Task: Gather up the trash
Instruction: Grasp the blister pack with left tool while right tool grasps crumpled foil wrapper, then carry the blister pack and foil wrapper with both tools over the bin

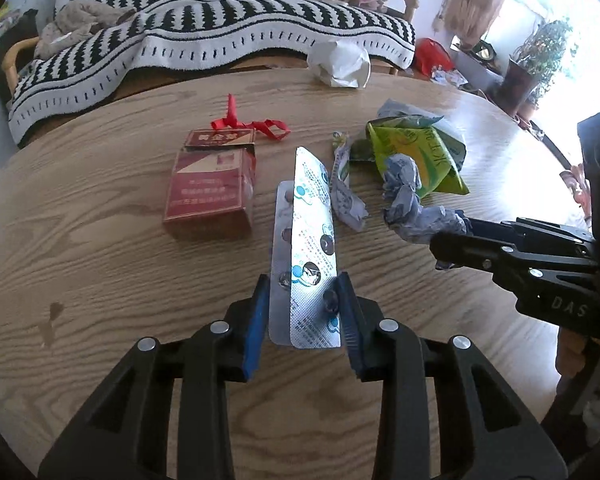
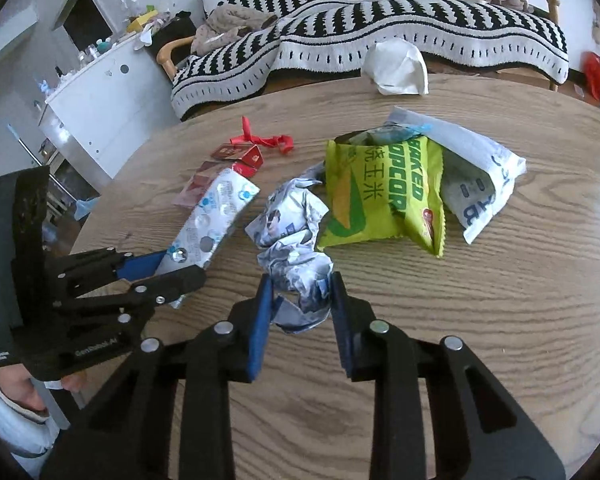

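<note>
We are mid-pickup: left gripper [image 1: 302,294] jaws are pinching two blister packs [image 1: 310,240], right gripper [image 2: 299,296] jaws are pinching crumpled paper [image 2: 292,240], both near the desk [image 1: 120,264] middle. Next we are probably needing a bin; none is showing. Still lying there: green popcorn bag [image 2: 384,196] reading "BAKED POPCORN", red cigarette pack [image 1: 212,188], red ribbon [image 1: 252,122], white wrapper [image 2: 396,66] at the far edge.

Table [image 1: 100,240]: all the trash is borne on it.
Blister packs [image 1: 306,240]: centre.
Cigarette box [image 1: 212,192]: at 10 o'clock of the packs.
Ribbon [image 1: 260,124]: at 12 o'clock of the box.
Popcorn bag [image 2: 384,196]: at 2 o'clock of the packs.
Crumpled paper [image 2: 292,232]: between packs and bag.
</note>
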Demonstrator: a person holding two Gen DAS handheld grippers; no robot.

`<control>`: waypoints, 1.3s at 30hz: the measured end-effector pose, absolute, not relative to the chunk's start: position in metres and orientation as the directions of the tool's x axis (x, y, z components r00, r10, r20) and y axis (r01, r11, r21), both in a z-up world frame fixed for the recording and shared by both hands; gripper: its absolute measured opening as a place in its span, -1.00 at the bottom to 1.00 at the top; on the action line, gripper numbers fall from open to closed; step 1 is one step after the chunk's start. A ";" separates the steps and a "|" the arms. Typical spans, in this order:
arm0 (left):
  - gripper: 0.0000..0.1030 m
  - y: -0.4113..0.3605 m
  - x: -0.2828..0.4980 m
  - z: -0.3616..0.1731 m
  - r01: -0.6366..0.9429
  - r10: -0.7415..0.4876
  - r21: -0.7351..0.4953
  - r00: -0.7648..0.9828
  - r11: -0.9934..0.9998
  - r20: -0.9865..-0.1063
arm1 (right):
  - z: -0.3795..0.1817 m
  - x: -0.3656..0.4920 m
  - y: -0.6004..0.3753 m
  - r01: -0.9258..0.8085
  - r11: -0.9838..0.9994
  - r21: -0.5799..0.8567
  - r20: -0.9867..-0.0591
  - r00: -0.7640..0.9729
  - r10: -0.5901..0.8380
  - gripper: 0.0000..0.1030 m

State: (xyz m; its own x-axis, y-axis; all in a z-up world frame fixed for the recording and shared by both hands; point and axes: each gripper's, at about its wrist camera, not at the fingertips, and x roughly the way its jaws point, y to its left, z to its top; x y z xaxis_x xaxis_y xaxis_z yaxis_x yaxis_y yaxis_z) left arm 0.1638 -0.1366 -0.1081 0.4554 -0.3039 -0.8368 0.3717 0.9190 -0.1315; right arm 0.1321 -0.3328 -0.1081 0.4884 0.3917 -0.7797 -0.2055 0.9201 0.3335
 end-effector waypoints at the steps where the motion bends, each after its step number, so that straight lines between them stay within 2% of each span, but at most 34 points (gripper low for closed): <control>1: -0.36 -0.136 0.162 -0.106 0.368 -0.301 -0.130 0.459 0.921 -0.836 | -0.107 0.130 -0.334 -0.202 0.920 0.335 -0.778 0.491 0.392 -0.44; 17: -0.36 -0.140 0.125 -0.073 0.382 -0.309 -0.120 0.484 0.916 -0.819 | -0.077 0.098 -0.348 -0.157 0.923 0.351 -0.747 0.548 0.377 -0.45; 20: -0.36 -0.152 0.109 -0.058 0.411 -0.332 -0.122 0.490 0.903 -0.806 | -0.057 0.078 -0.365 -0.136 0.921 0.366 -0.719 0.586 0.373 -0.45; 25: -0.36 -0.194 0.073 -0.029 0.508 -0.422 -0.157 0.464 0.847 -0.779 | -0.025 0.016 -0.421 -0.042 0.940 0.339 -0.697 0.660 0.281 -0.45; 28: -0.36 -0.233 0.044 -0.018 0.580 -0.497 -0.209 0.396 0.788 -0.772 | -0.014 -0.036 -0.464 0.055 0.942 0.332 -0.689 0.696 0.203 -0.45; 34: -0.36 -0.329 -0.036 -0.015 0.745 -0.622 -0.294 0.201 0.599 -0.757 | -0.017 -0.168 -0.549 0.309 0.916 0.258 -0.730 0.683 -0.025 -0.45; 36: -0.36 -0.369 -0.067 -0.027 0.783 -0.633 -0.326 0.109 0.530 -0.767 | -0.027 -0.213 -0.576 0.401 0.881 0.253 -0.751 0.655 -0.082 -0.45; 39: -0.36 -0.423 -0.110 -0.057 0.824 -0.598 -0.355 -0.024 0.442 -0.801 | -0.050 -0.257 -0.602 0.486 0.829 0.278 -0.784 0.614 -0.097 -0.45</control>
